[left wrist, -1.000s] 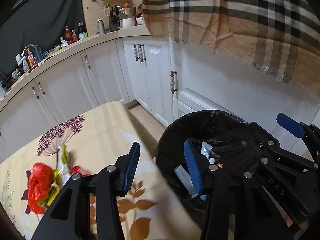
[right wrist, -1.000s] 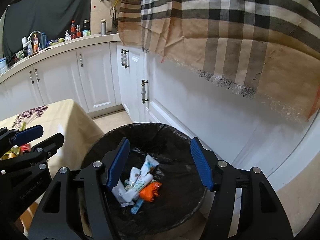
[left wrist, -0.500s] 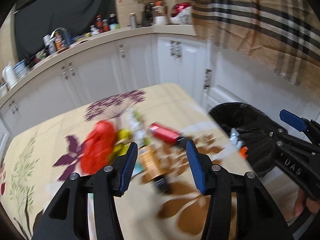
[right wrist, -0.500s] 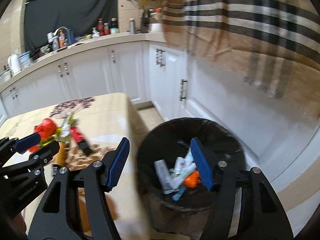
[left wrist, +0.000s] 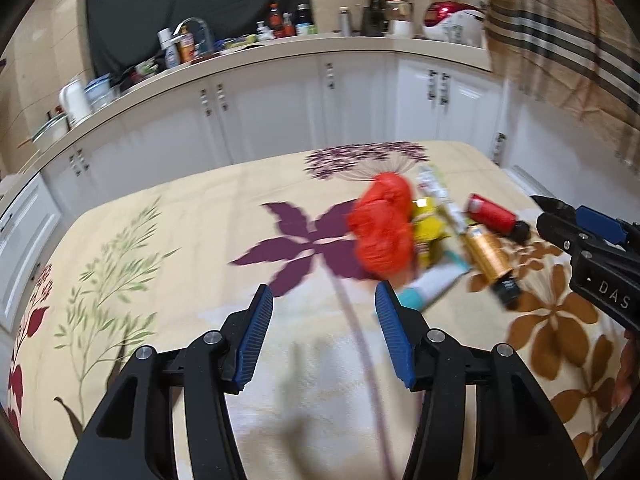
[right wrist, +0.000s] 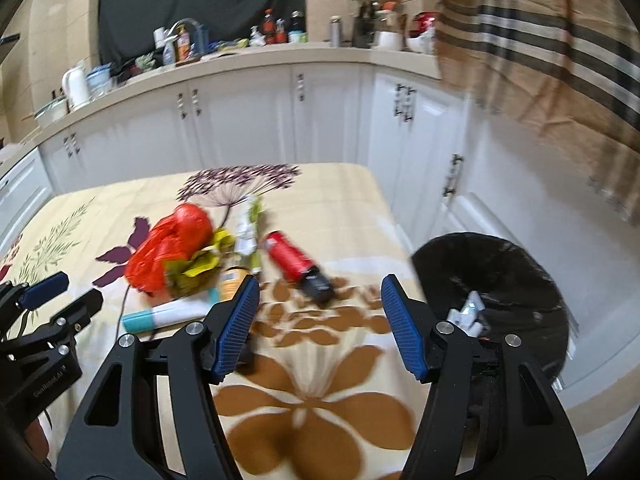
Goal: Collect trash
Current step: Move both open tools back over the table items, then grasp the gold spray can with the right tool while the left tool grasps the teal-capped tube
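A pile of trash lies on the flowered tablecloth [left wrist: 168,240]: a red plastic bag [left wrist: 382,228], a yellow wrapper [left wrist: 428,230], a gold bottle [left wrist: 490,258], a red bottle with a black cap [left wrist: 494,218] and a white and teal tube [left wrist: 430,288]. My left gripper [left wrist: 324,330] is open and empty, just short of the tube. My right gripper [right wrist: 318,324] is open and empty above the table's right part, near the red bottle [right wrist: 294,260] and the bag [right wrist: 168,246]. The black-lined bin [right wrist: 500,292] stands on the floor to the right, with trash inside.
White cabinets [left wrist: 280,112] run along the back under a cluttered counter [left wrist: 248,46]. A plaid cloth [right wrist: 552,40] hangs at the right above the bin. The other gripper shows at each view's edge [left wrist: 600,256].
Both grippers have swung left from above the bin to over the table. The trash pile is now right ahead of them. Both stay open and empty.
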{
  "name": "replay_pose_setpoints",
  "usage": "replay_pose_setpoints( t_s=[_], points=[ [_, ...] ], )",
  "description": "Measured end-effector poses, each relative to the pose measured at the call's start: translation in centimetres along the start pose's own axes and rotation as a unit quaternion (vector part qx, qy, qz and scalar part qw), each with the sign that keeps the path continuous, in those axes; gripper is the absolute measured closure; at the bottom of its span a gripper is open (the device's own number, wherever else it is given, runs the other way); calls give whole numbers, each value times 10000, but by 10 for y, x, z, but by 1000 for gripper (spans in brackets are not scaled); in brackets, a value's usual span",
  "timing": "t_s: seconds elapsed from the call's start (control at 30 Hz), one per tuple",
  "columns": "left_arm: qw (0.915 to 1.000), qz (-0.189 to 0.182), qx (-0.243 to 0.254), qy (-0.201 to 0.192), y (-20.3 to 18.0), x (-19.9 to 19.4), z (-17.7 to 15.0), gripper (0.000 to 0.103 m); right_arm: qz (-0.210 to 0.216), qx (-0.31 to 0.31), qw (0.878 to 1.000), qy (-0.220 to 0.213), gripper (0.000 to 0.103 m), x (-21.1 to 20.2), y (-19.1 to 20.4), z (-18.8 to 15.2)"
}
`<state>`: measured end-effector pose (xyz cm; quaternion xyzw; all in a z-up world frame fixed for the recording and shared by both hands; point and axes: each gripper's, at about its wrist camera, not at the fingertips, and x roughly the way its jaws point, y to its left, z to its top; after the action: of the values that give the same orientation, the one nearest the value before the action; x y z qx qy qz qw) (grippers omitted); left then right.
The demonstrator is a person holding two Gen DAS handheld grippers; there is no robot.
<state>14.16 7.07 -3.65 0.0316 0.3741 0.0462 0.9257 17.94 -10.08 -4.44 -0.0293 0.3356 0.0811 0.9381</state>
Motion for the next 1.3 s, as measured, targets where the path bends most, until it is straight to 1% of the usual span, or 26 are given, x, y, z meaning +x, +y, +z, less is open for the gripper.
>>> replay_pose_setpoints(
  t_s=[0.17,0.2,0.23,0.37,0.47,0.5,0.53,0.67,0.87,0.97,1.13,1.3],
  points=[
    [9998,114,-130,39,25,3,-4,50,66,-222,9994,267,43,18,25,1],
    [9998,122,-149,51,29,4,-4,50,68,-246,9992,315,46,20,28,0],
    [9998,129,-164,56,33,5,-5,50,80,-273,9988,396,52,25,30,0],
    [9997,113,-196,79,42,8,-5,50,162,-299,9970,702,59,39,36,-2],
    [9998,46,-193,95,43,11,-5,49,200,-364,9953,874,72,46,41,-4],
    [9998,24,-185,99,42,11,-5,49,226,-383,9948,916,80,47,43,-5],
    [9998,-2,-177,101,41,12,-5,49,245,-398,9944,950,80,49,44,-5],
    [9998,-124,-115,90,34,13,-3,49,226,-396,9952,861,80,43,43,-5],
    [9991,-413,73,72,9,14,3,49,162,-298,9969,705,80,27,31,-9],
    [9979,-584,253,89,-6,17,4,49,109,-220,9976,652,80,19,20,-11],
    [9945,-800,631,243,-31,26,3,49,26,-59,9981,611,80,9,-2,-16],
    [9921,-849,866,332,-45,33,4,49,3,80,9983,578,80,3,-19,-19]
  ],
)
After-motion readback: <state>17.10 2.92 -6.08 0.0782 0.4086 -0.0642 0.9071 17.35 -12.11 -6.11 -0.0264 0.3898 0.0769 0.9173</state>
